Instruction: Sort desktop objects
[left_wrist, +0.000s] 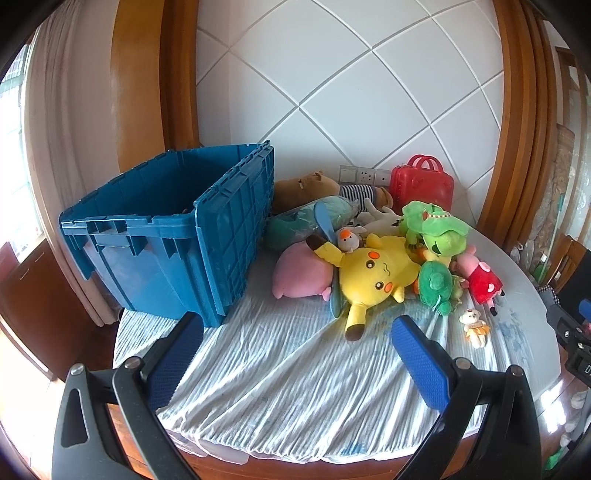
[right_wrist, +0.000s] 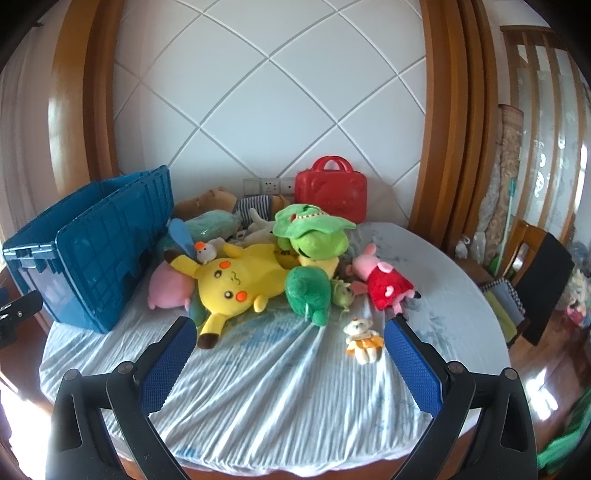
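On the round tabletop (right_wrist: 424, 258), under a wrinkled pale blue cloth (right_wrist: 280, 387), there's a whole heap of soft toys next to an open blue crate (left_wrist: 166, 236) on the left side. Both sets of tongs are spread wide and holding nothing: left tongs (left_wrist: 297, 354) hang over the bare cloth in front of the crate, right tongs (right_wrist: 290, 354) hang in front of the pile.

My read is nothing's been picked yet, so the step in hand is just choosing the first toy and getting it into the crate. I'd go easy first. The little teddy (right_wrist: 364, 341) lies on its own, just beside the right tongs' right finger and apart from the heap, so nothing drags along with it. Close on the body, not a limb, since it's small and squishy.

The yellow plush (right_wrist: 236, 280) is the other obvious one. It's on top of the pile, one foot pointing toward the tongs, but its ear lies across the pink plush (right_wrist: 166, 291) and a small grey bird (right_wrist: 207, 253) sits on it, so lifting it will probably tip those. Grab the belly and lift straight up before swinging left.

The pig doll in red (right_wrist: 384, 280) and the green plush (right_wrist: 308, 291) are near too. The red case (right_wrist: 330, 194) at the wall looks hard, so save it.
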